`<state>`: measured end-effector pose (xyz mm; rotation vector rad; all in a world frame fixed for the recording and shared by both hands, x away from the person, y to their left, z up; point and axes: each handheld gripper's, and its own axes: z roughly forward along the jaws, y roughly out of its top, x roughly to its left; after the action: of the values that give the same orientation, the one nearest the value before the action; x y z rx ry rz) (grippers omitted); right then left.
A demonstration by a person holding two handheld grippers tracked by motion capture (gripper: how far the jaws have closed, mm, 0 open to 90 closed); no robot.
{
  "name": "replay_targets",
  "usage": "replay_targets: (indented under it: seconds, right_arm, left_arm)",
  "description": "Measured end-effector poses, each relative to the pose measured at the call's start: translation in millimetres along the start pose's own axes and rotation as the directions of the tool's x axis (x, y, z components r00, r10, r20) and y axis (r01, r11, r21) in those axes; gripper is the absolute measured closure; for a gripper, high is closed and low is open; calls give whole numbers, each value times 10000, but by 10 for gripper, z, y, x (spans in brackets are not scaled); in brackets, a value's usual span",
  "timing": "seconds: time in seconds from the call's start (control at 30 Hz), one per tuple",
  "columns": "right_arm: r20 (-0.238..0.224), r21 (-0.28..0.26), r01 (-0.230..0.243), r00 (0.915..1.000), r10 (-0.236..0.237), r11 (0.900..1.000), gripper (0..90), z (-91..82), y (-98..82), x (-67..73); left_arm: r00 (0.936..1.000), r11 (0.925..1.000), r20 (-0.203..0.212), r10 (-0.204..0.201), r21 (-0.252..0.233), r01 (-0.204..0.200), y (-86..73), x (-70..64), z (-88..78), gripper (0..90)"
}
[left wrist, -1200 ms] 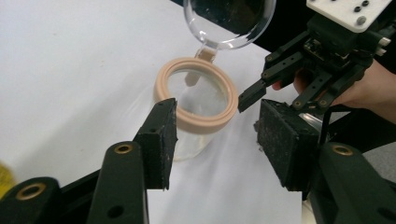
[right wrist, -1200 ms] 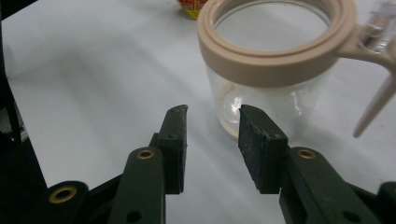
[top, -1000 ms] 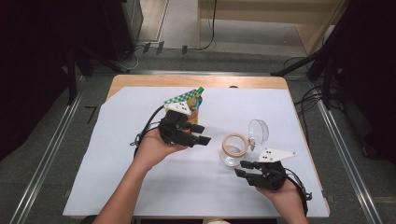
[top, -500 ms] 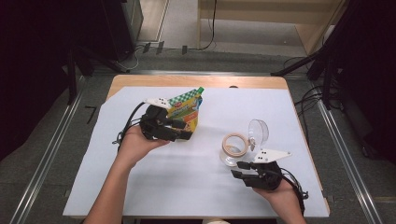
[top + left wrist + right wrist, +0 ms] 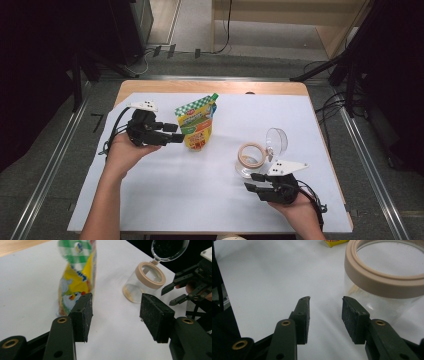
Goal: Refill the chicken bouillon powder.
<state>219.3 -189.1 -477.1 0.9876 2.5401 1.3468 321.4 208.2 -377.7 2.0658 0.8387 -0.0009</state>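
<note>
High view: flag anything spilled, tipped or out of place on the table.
Nothing stands out. The snack pouch stands upright, and the glass jar stands with its hinged lid flipped open. Nothing has spilled on the white table cover.

Black claw [image 5: 176, 133], brass rivets, white dotted plate, trailing black cable

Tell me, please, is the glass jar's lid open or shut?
Open. The glass jar stands upright with its clear hinged lid swung back, leaving the beige rim uncovered; the left gripper view shows the lid standing up behind the mouth.
</note>
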Motion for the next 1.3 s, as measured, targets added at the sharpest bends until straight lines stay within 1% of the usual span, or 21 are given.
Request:
replay_targets:
  seconds: [0.13,0.3,0.37,0.43,0.5,0.67,0.7,0.73,0.83,0.93,0.97,1.07,1.17,1.23,1.3]
  right_arm:
    - [31,-27,42,10000,-42,10000,597,2,1,1]
    - [-25,29,102,9999,-102,9999,597,20,5,5]
    - [-3,54,118,9999,-118,9999,597,27,5,12]
    - [-48,56,111,9999,-111,9999,597,33,5,15]
    - [-73,97,135,9999,-134,9999,597,40,8,21]
    - [-183,153,186,9997,-183,9997,597,71,12,48]
    - [-184,179,199,9996,-196,9996,597,73,13,50]
    - [-187,176,236,9996,-233,9996,597,78,13,52]
    - [-193,182,223,9996,-219,9996,597,84,13,52]
    - [-184,186,222,9996,-218,9996,597,91,15,48]
    - [-201,220,209,9996,-205,9995,597,94,15,52]
    - [-199,206,264,9995,-260,9994,597,111,15,58]
    - [-219,255,304,9993,-298,9992,597,131,16,73]
    - [-229,275,323,9992,-317,9991,597,141,16,82]
    - [-235,298,332,9992,-325,9990,597,153,16,88]
  left_arm:
    - [9993,9998,-325,-165,58,167,-50,85,-76,442]
    - [9976,9987,-461,-511,-51,509,-113,193,-177,443]
    - [9964,9980,-567,-634,-85,630,-143,237,-192,444]
    - [9956,9972,-569,-751,-78,748,-167,281,-186,446]
    - [9955,9973,-599,-731,-51,730,-176,313,-166,445]
    - [9962,9982,-619,-607,-3,608,-161,346,-74,432]
    - [9968,9983,-554,-582,44,586,-152,346,-41,429]
    - [9970,9983,-520,-572,33,574,-146,340,-17,426]
    - [9986,9994,-402,-339,88,343,-100,294,85,421]
    - [9994,9997,-278,-219,108,223,-50,247,183,424]
    - [9994,9998,-303,-181,118,185,-37,237,209,427]
    - [9992,9997,-372,-158,168,164,13,203,318,438]
    - [9987,9993,-434,-250,276,262,52,195,420,468]
    - [9981,9987,-478,-379,308,394,66,202,473,505]
    - [9978,9984,-451,-492,247,503,73,209,513,564]
